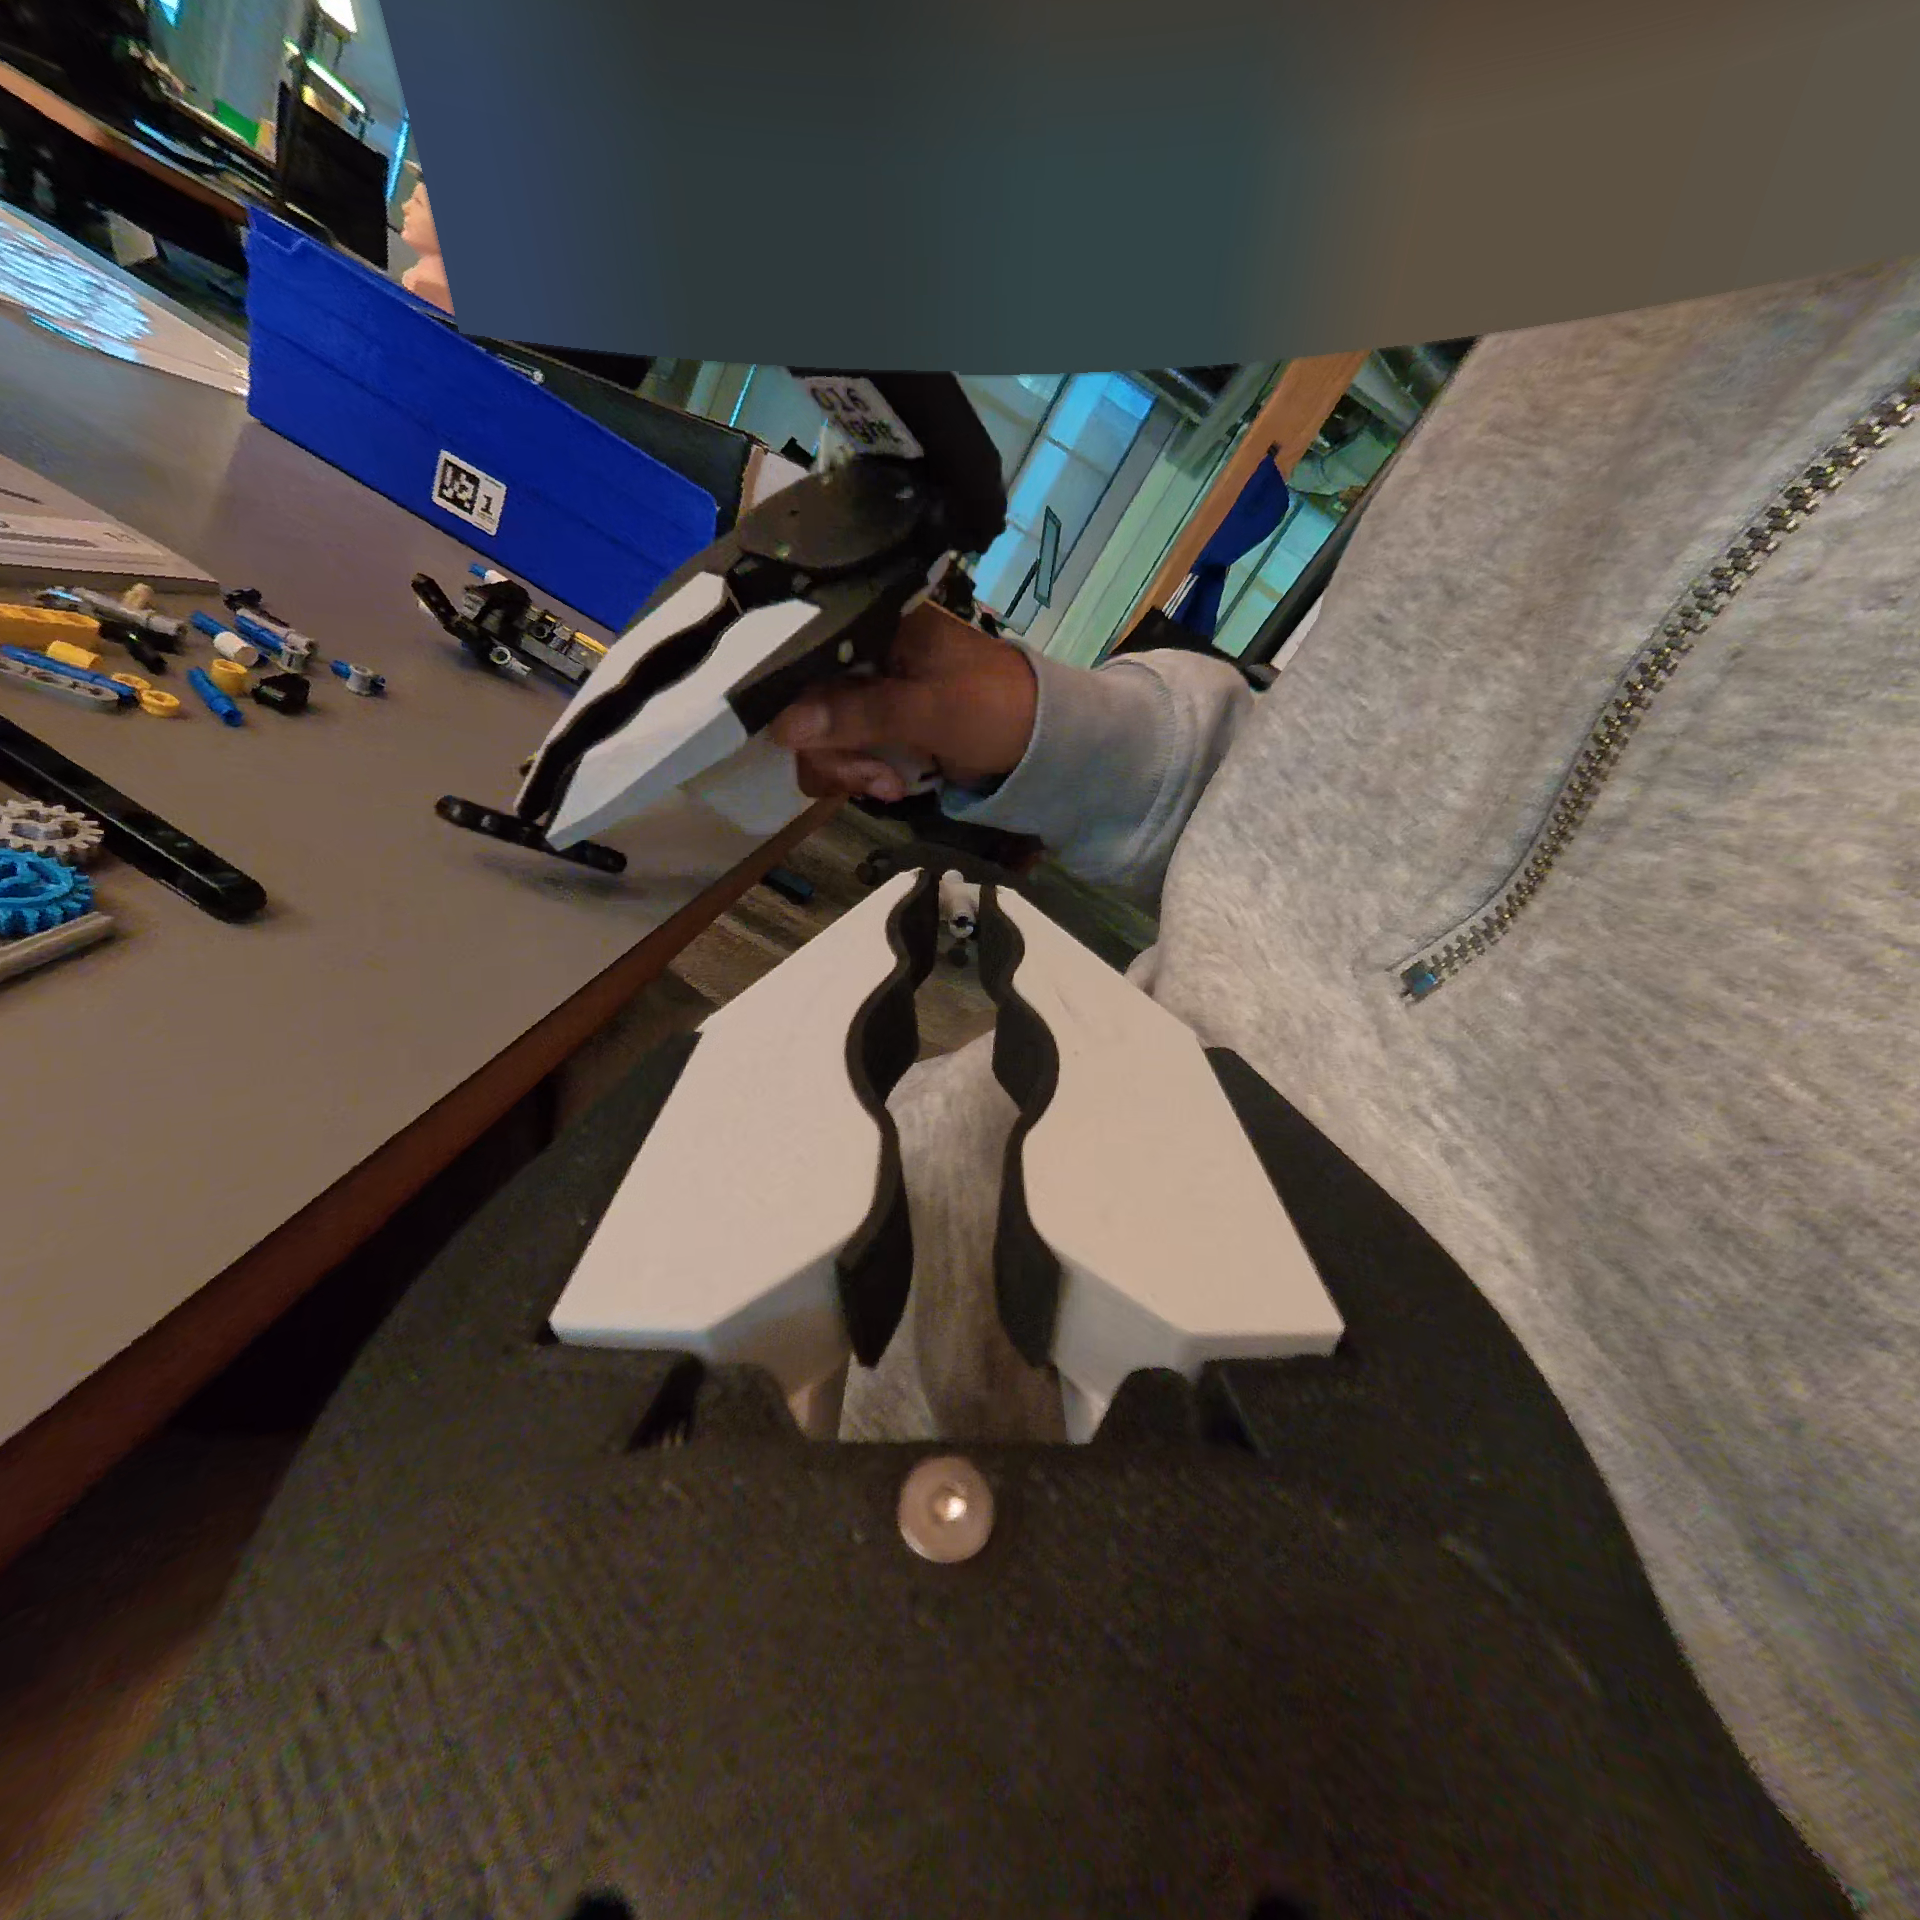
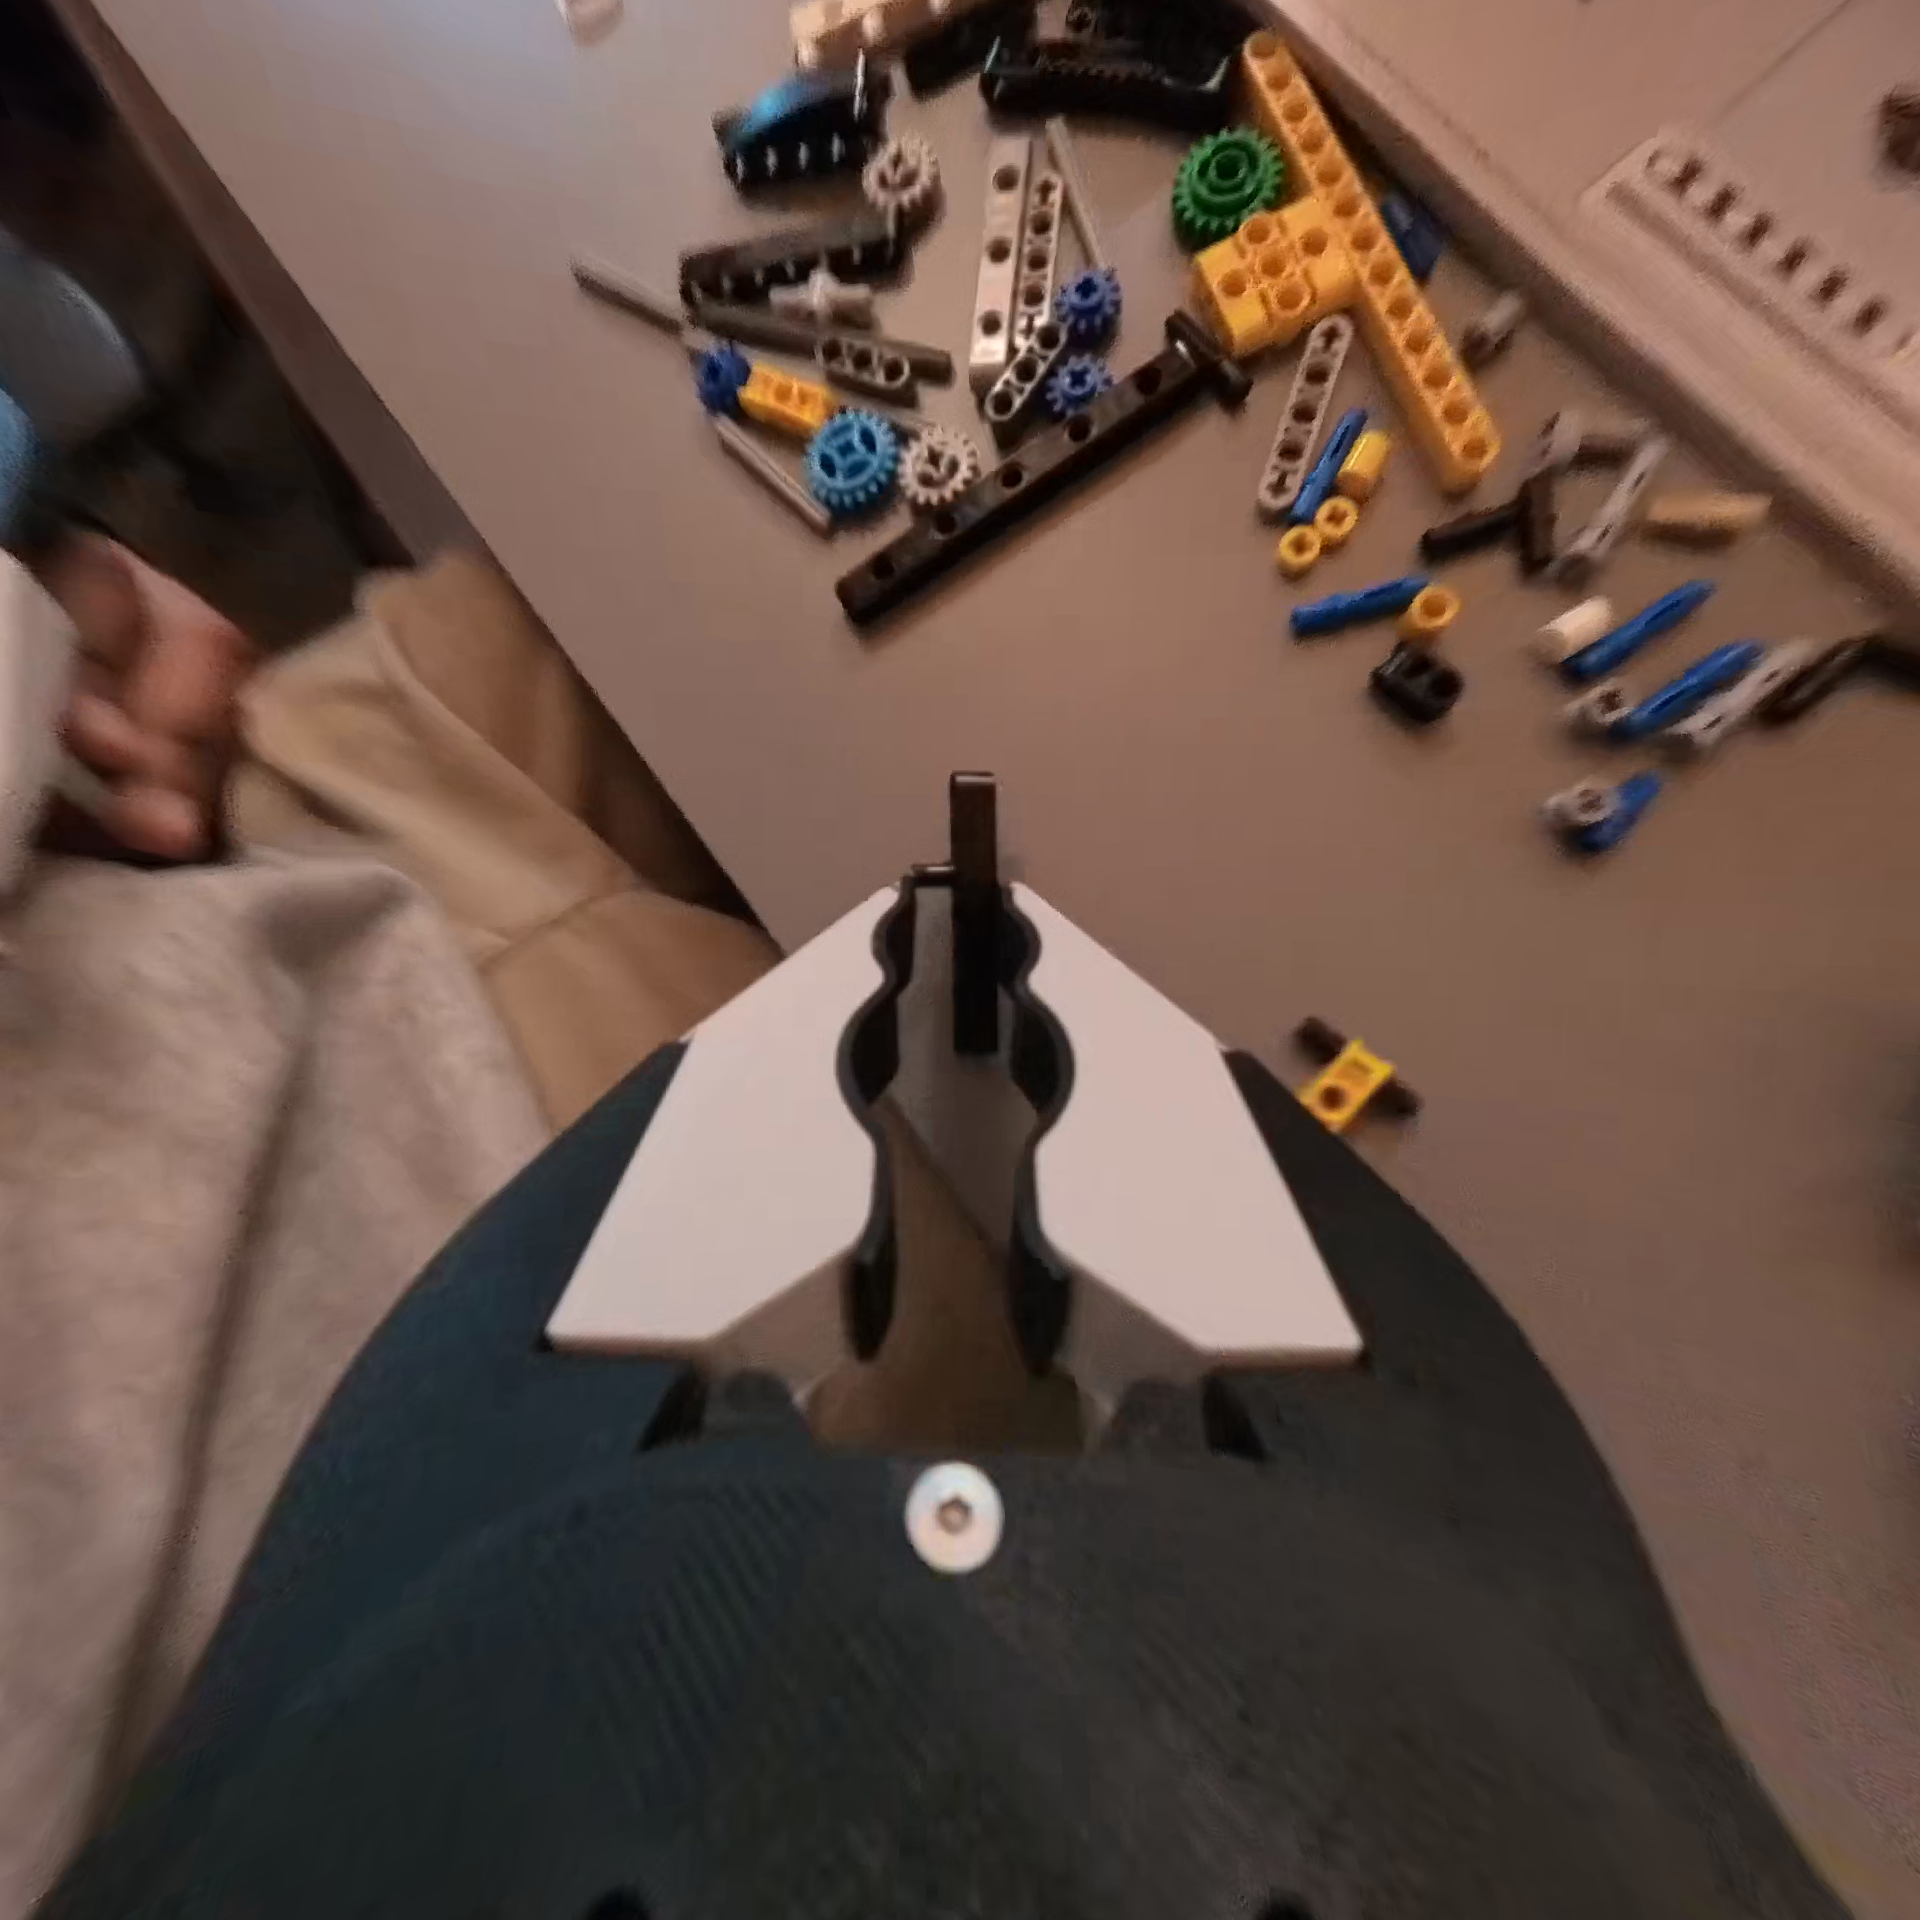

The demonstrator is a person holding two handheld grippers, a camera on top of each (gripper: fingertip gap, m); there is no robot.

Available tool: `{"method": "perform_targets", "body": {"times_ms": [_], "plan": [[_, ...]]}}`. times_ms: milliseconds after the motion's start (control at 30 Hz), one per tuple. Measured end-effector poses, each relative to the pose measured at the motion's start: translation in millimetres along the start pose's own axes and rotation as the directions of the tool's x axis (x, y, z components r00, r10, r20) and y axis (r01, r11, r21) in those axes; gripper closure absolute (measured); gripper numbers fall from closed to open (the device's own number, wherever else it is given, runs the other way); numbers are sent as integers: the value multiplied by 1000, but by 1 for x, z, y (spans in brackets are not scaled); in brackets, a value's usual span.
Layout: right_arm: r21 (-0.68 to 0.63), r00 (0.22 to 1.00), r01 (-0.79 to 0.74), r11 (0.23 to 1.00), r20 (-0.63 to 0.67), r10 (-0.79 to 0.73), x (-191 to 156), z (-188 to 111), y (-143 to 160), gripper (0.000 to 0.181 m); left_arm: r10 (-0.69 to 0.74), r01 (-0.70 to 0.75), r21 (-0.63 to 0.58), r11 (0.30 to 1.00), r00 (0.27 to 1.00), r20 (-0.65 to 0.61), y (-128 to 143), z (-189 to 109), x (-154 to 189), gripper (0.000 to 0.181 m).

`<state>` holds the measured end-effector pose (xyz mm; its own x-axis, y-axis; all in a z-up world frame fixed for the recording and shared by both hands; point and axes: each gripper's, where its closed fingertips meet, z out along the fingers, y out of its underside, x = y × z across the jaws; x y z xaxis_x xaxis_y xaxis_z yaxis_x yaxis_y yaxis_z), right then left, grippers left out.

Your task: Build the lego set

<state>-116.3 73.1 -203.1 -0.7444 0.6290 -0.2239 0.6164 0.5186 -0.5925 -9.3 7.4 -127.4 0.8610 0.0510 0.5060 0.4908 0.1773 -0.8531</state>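
My right gripper point(image 2: 961, 888) is shut on a short black beam point(image 2: 975, 914), seen edge-on and sticking out past the tips. In the left wrist view this gripper point(image 1: 540, 816) holds the beam point(image 1: 530, 831) level, just above the grey table point(image 1: 260, 1039) near its front edge. My left gripper point(image 1: 951, 894) is off the table by the person's grey jacket. Its jaws stand close together, with what looks like a small white and dark pin point(image 1: 961, 920) between the tips. Loose pieces point(image 2: 1143, 364) lie farther back on the table.
A blue bin point(image 1: 416, 416) stands at the back, with a black part-built assembly point(image 1: 509, 623) in front of it. A long black beam point(image 2: 1039, 468), yellow beams point(image 2: 1351, 281), gears and blue pins are scattered. A yellow connector point(image 2: 1351, 1081) lies to the right of my right gripper. A booklet point(image 2: 1766, 260) lies far right. Tip to tip, the grippers are about 15 centimeters apart.
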Motion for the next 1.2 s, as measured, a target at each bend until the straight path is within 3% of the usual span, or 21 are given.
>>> {"method": "perform_targets", "body": {"times_ms": [100,200,467,600,733,833,967,1200], "plan": [[36,956,-251,967,164,242,-7,-3,-1,168,-9,9,2,1000,1000,-2,0,0,-1,176],[60,897,-391,918,248,366,-7,-5,1,168,-12,12,1,1000,1000,-4,0,0,-1,176],[108,954,-299,948,58,294,6,-5,19,165,-27,27,0,1000,1000,-9,1,0,-1,176],[180,989,-146,973,1,148,-2,-14,10,160,-33,33,0,999,999,-10,1,0,-2,176],[151,975,164,975,-178,-136,-13,-15,14,160,-31,31,1,1000,999,-9,1,1,-2,176],[83,891,365,927,-321,-322,-14,-14,24,160,-31,31,-1,1000,999,-11,1,1,-1,176],[-9,785,504,864,-413,-462,-8,-11,35,156,-32,32,-8,999,999,-16,2,1,0,176],[-182,577,697,693,-432,-693,-5,-4,41,153,-26,25,-9,1000,1000,-18,2,1,2,176]]}}
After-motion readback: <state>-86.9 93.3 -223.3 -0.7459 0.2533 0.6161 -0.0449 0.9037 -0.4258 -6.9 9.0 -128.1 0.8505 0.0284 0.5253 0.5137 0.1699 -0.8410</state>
